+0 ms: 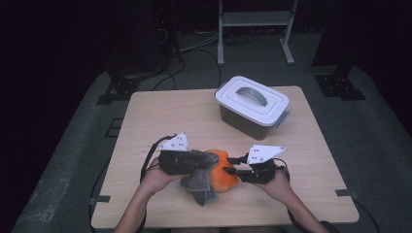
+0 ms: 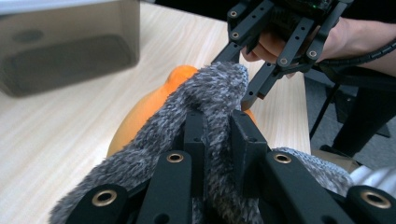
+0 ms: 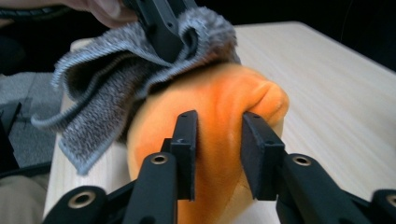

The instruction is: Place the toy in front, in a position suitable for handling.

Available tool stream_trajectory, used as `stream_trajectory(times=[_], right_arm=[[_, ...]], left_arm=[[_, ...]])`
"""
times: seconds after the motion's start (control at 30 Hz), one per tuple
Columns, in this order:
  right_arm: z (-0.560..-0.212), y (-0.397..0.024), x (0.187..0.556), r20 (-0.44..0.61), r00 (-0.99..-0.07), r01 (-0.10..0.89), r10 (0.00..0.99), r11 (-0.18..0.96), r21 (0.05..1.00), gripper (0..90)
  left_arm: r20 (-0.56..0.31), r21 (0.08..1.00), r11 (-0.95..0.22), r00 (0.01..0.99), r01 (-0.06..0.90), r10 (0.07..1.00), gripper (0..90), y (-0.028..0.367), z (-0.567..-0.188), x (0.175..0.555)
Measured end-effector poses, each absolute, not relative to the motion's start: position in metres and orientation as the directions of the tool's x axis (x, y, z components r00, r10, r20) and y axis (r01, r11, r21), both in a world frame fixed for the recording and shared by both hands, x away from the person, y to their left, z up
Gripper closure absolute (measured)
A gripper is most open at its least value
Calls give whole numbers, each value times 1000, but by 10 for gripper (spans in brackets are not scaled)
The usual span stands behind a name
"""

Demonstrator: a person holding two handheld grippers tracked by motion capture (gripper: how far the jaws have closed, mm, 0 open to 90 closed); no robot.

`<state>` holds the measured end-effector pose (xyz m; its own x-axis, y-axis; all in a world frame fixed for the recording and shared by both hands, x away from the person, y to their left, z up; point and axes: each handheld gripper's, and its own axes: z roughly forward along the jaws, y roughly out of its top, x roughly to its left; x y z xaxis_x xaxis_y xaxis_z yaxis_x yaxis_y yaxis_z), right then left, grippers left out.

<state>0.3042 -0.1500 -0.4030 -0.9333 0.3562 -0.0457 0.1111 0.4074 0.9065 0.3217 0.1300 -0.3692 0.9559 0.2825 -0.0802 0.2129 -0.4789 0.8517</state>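
A fuzzy grey cloth (image 1: 199,183) lies draped over an orange cloth (image 1: 224,177) near the table's front edge. My left gripper (image 1: 204,161) comes in from the left and is shut on a fold of the grey cloth (image 2: 210,88), which bulges between its jaws (image 2: 217,126). From the right, my right gripper (image 1: 232,166) pinches a ridge of the orange cloth (image 3: 219,107) between its pads (image 3: 217,135). The two grippers face each other, almost tip to tip. In the left gripper view the right gripper (image 2: 233,79) touches the far end of the grey fold.
A dark plastic box with a white handled lid (image 1: 252,104) stands at the back right of the wooden table (image 1: 165,116). A person's hands hold both grippers at the front edge. Stands and cables sit on the dark floor beyond the table.
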Motion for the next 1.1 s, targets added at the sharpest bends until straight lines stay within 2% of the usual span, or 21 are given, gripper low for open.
stream_trajectory(times=[0.1,0.13,0.17,0.2,0.27,0.33,0.37,0.47,0.6,0.7,0.8,0.87,1.0,1.1], right_arm=[[-406,-148,305,-23,-940,130,340,418,899,644],[-408,-148,307,-3,-942,149,337,424,893,543],[-408,-148,307,-3,-942,149,337,424,893,543],[-407,-149,309,24,-940,174,341,418,892,482],[-408,-150,313,76,-936,220,344,403,888,424],[-411,-147,312,67,-935,220,349,418,881,394],[-413,-145,311,53,-933,213,356,428,878,406],[-416,-141,305,-3,-928,180,374,455,872,534],[-417,-142,304,-4,-935,169,354,456,874,574],[-416,-143,303,-3,-939,165,343,458,874,541],[-411,-146,307,11,-940,172,341,445,879,458],[-409,-152,310,32,-923,202,384,412,888,385],[-417,-147,312,66,-921,240,383,427,872,386],[-419,-142,309,53,-927,223,371,431,874,406]], left_arm=[[-96,822,-518,955,235,281,785,125,-382,325],[-118,816,-521,954,251,276,786,125,-386,327],[-132,816,-516,953,261,274,786,125,-389,327],[-141,816,-513,952,267,271,787,125,-390,328],[-134,811,-527,957,255,258,787,123,-390,326],[-129,810,-531,959,249,252,786,120,-390,325],[-121,809,-536,961,241,249,786,118,-389,324],[-110,819,-520,956,242,272,788,121,-384,325],[-85,827,-497,932,264,353,788,133,-378,330],[-126,816,-498,931,294,344,787,138,-387,333],[-149,812,-498,933,304,328,787,137,-392,334],[-151,810,-502,936,302,319,787,137,-392,334],[-141,803,-520,940,291,309,786,134,-389,332],[-128,823,-501,947,268,296,785,131,-379,327]])
